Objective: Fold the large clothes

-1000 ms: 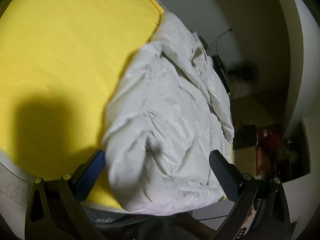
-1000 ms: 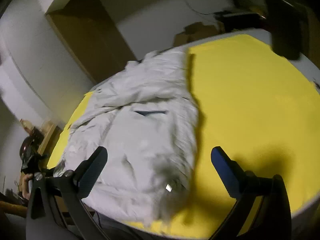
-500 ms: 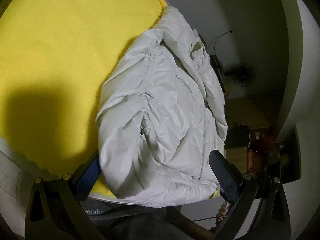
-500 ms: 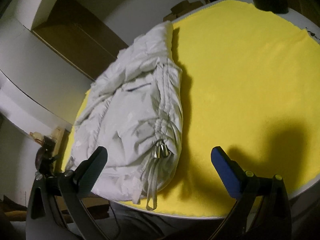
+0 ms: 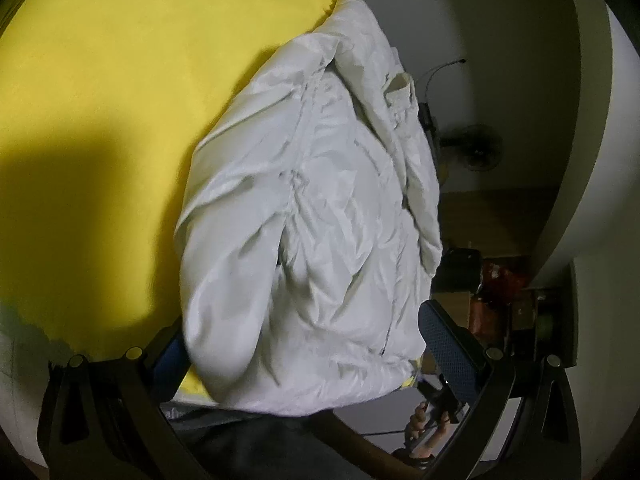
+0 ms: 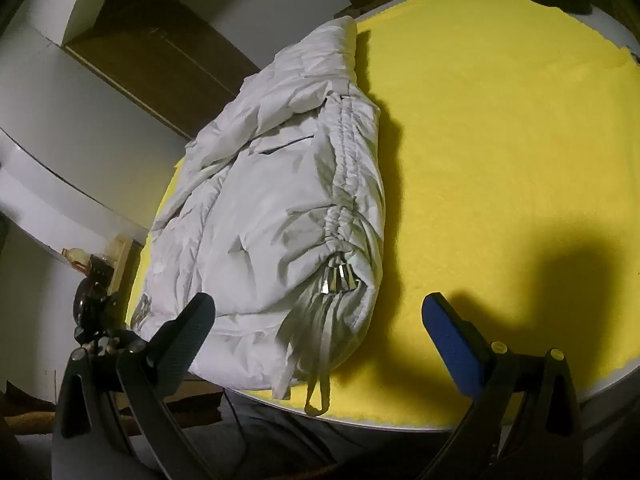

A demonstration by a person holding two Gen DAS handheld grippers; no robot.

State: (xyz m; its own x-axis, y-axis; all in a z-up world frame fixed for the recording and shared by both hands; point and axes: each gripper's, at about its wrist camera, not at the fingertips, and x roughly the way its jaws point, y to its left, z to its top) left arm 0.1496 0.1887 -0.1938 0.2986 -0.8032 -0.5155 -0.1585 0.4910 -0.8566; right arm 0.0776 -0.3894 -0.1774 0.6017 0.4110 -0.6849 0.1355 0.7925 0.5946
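Observation:
A white puffy jacket [image 5: 304,216] lies folded lengthwise on the yellow table cover [image 5: 120,100], along the table's edge. In the right wrist view the jacket [image 6: 280,208] shows a gathered seam with drawstrings and metal ends [image 6: 338,280] hanging over the near edge. My left gripper [image 5: 300,344] is open and empty, held just in front of the jacket's near end. My right gripper [image 6: 320,324] is open and empty, near the drawstring end of the jacket.
The yellow cover [image 6: 500,140] spreads wide to the right of the jacket. A fan [image 5: 476,148] stands by the wall. A wooden door [image 6: 152,52] and shelf clutter [image 6: 92,264] lie beyond the table. The other gripper's hand [image 5: 432,412] shows below.
Both grippers have drawn back from the jacket towards the table's near edge. The jacket has settled into a narrower folded shape and lies still.

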